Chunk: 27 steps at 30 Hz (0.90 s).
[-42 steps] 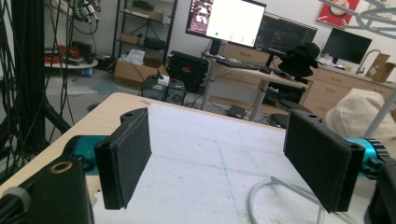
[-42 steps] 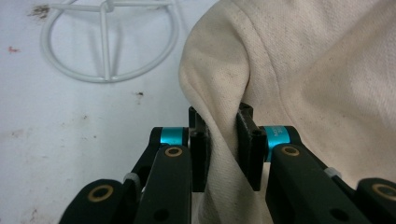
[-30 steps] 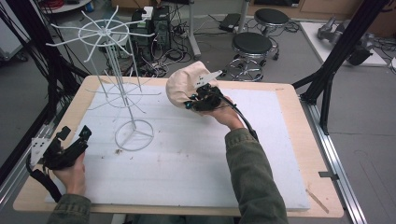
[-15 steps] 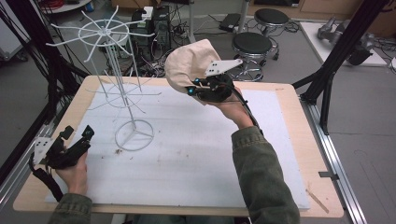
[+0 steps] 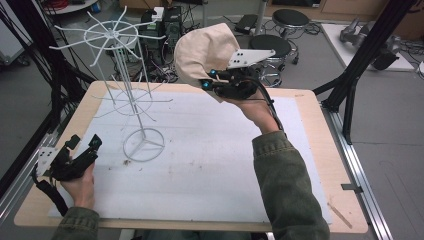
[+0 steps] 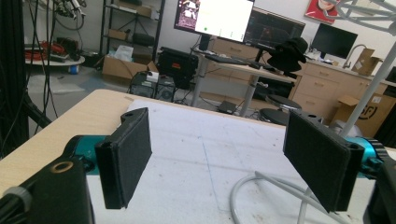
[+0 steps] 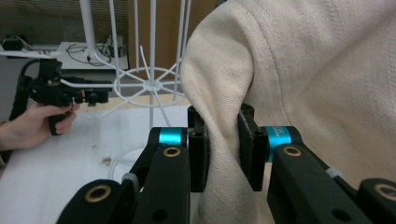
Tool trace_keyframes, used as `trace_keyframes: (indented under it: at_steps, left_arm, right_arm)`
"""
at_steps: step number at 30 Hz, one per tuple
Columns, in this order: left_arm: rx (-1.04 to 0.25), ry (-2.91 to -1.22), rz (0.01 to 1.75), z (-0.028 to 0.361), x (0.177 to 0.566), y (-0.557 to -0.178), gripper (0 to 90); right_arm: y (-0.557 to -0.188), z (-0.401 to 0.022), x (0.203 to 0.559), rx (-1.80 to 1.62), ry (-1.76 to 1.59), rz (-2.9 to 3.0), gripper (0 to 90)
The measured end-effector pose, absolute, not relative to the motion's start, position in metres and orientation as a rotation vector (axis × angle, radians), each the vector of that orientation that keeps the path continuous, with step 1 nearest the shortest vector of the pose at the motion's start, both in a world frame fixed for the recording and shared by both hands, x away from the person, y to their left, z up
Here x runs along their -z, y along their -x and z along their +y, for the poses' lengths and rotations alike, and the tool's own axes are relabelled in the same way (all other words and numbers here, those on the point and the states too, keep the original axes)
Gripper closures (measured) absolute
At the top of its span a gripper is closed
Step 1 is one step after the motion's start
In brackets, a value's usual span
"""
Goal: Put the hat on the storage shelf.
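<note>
Right hand-held gripper [image 5: 216,84] clamped on a fold of the cream cloth cap [image 5: 205,52], held aloft over the bench's [image 5: 320,150] far edge. White wire hat rack [image 5: 122,85] stands at 9 o'clock from the cap, its top ring roughly level with it; right hand nearer. Left hand-held gripper [image 5: 82,150] rests at the bench's 8 o'clock corner, jaws wide apart, empty.

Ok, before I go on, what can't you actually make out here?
- Cap: brim and front unseen; the high view shows its crown, the right gripper view a pinched fold.
- Rack: top cut off in the right gripper view.
- Left gripper: open, its right jaw hides the rack's pole.
</note>
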<state>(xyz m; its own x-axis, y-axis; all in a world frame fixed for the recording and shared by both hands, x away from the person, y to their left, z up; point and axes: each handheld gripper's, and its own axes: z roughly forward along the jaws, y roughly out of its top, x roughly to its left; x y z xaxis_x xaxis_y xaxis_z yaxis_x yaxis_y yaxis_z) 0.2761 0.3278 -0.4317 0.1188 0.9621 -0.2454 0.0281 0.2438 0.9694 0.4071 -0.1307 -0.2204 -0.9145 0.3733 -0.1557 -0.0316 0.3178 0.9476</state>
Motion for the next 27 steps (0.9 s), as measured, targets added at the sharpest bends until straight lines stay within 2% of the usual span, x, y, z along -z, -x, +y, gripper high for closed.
trace_keyframes:
  at_steps: [12, 27]
  left_arm:
    - [-0.930, -1.086, 1.240, 0.328, 0.431, -0.277, 23.6]
    - [-0.922, -1.077, 1.246, 0.328, 0.432, -0.278, 23.6]
  right_arm:
    - [-0.400, -0.139, 0.183, -1.757, -0.272, 2.170, 76.6]
    - [-0.389, -0.126, 0.145, -1.849, -0.168, 2.165, 76.4]
